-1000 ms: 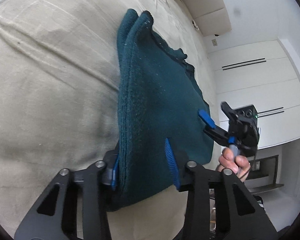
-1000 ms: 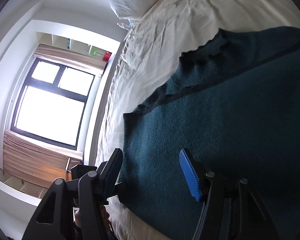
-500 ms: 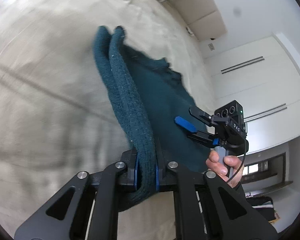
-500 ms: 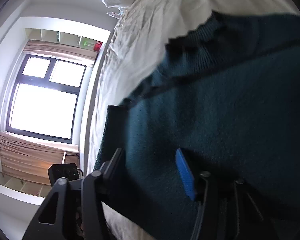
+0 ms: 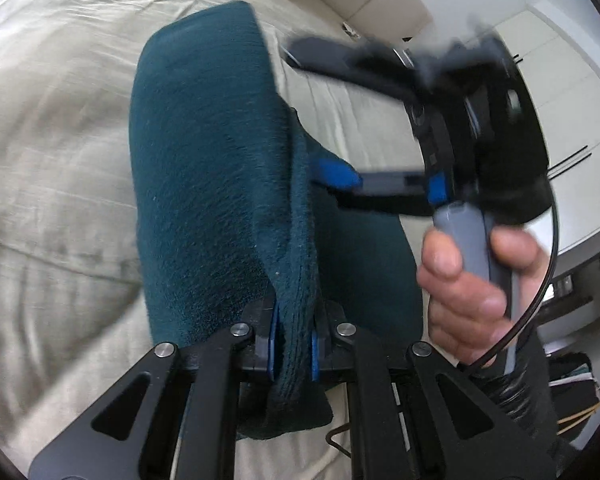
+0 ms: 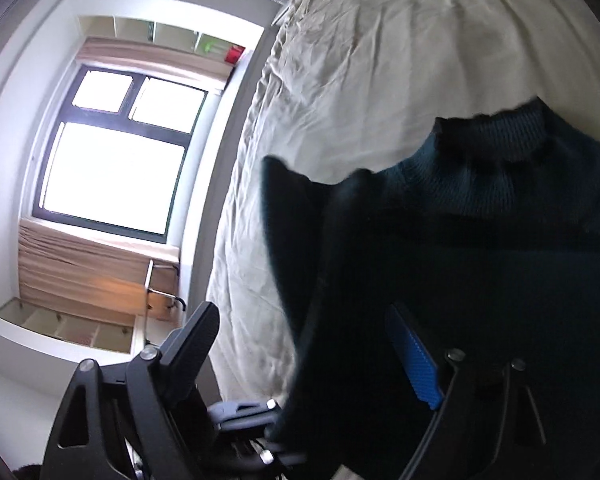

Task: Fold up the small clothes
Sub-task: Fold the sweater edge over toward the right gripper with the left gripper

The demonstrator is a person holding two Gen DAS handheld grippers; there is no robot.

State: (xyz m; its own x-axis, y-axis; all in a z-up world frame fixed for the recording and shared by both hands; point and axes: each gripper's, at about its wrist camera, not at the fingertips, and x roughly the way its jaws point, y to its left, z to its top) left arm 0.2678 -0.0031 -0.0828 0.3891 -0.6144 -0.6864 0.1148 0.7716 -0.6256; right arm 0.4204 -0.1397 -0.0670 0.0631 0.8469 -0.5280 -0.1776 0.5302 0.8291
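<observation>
You are pinching the sweater (image 5: 212, 168) with your left gripper (image 5: 293, 346): its blue pads are pressed against a thick doubled edge of the teal knit, with cloth bunched between them and a tail of it hanging below the jaws. From that grip the sweater is standing up off the bed (image 5: 56, 152) and draping away toward the far side, its folded upper edge arching over the beige sheet.

Your right gripper (image 5: 340, 112) is coming in from the right in the left wrist view, blurred. Its jaws are spread wide; the lower finger with the blue pad is touching the right face of the sweater, and the upper black finger is reaching over the cloth without touching it. Your right hand (image 5: 472, 280) is wrapped around the grey handle.

In the right wrist view that same gripper (image 6: 312, 344) is gaping, holding nothing. The sweater (image 6: 480, 272) is filling the right and near part of the view, dark and close, with its ribbed collar showing at the far edge. The cream sheet of the bed (image 6: 380, 60) is stretching away behind it, and a window (image 6: 116, 152) is glowing on the left.
</observation>
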